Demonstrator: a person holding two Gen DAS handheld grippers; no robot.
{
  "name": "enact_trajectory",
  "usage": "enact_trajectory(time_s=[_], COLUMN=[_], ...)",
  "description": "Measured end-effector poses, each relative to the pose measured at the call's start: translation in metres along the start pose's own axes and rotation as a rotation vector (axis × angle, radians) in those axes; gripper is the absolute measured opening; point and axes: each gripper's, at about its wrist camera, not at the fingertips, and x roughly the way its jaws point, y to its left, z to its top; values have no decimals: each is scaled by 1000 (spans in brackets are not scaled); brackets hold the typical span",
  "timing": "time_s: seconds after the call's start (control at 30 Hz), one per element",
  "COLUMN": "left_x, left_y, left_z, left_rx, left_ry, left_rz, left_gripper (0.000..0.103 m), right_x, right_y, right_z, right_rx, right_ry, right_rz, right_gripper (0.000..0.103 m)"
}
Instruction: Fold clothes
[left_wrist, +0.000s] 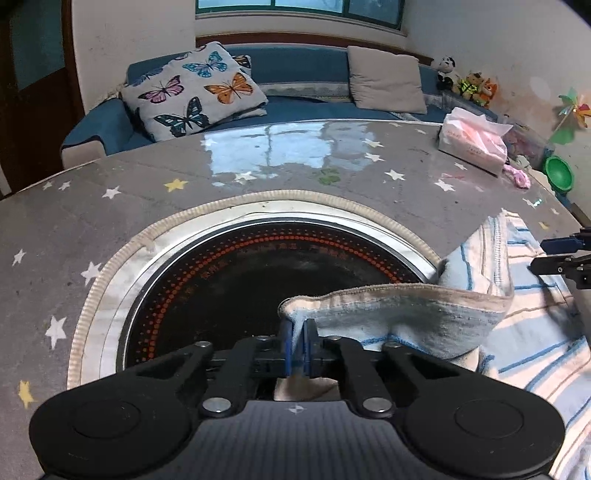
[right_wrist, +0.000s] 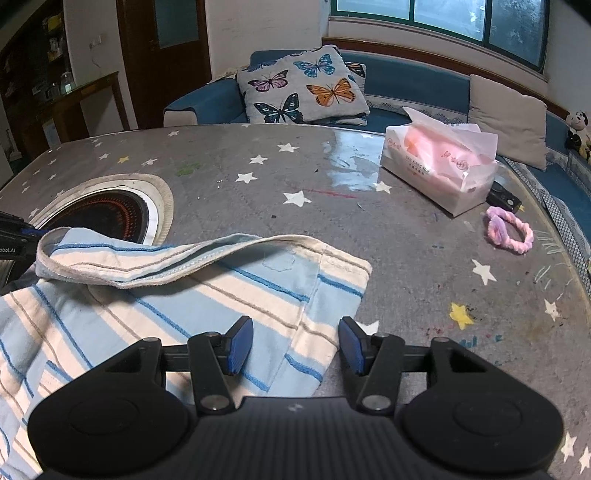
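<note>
**K:** Left gripper (left_wrist: 295, 345), nearest the lens: blue pads pinched tight on the cream ribbed hem of the blue-and-cream striped knit garment (right_wrist: 155, 306). Hem edge lifted over the round black inset hotplate with orange dots (left_wrist: 258, 280).

**M:** Why lifted there?

**K:** My read: raising that edge to carry it across for a fold. Rest of the garment lies flat on the grey star-print tablecloth (right_wrist: 406, 251), toward the table's near edge.

**M:** Right gripper (right_wrist: 295, 345)?

**K:** Jaws wide apart, holding nothing. Hovers over the garment's sleeve end, cloth between the pads but contact unclear. Probably lining up a second pinch.

**M:** Clutter?

**K:** Pink tissue pack (right_wrist: 439, 170) and pink fuzzy hair tie (right_wrist: 511, 230) toward the far right corner, well apart from the cloth.
</note>
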Motion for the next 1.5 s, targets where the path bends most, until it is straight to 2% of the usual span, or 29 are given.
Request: enact_trajectory(time_s=[0.13,0.3,0.47,0.83,1.1,1.3,1.33,1.43,1.5], left_x=[-21,-52,-57,-18,5,8,7,2,-2], left_y=[-2,13,39,85,116,121,121,123,122], left_z=[3,17,23,29,27,20,20,21,22], left_rx=[63,85,72,78,18,22,20,10,7], left_ry=[-93,-196,-197,-154,-115,-99,-102,-118,-131], left_rz=[99,242,326,512,556,536,530,517,512], left_gripper=[3,2,2,3,3,3,3,3,3], right_x=[2,6,14,57,87,108,110,115,117], right_y=[1,5,13,41,60,55,55,57,59], right_z=[1,5,14,58,88,112,114,118,121], right_rx=[-7,-20,-47,-130,-155,-58,-51,-48,-52], right_ry=[3,1,-3,-30,-50,-42,-45,-51,-52], right_rz=[-6,-14,-16,-15,7,61,62,60,63], right_gripper=[53,53,53,53,53,51,49,31,22])
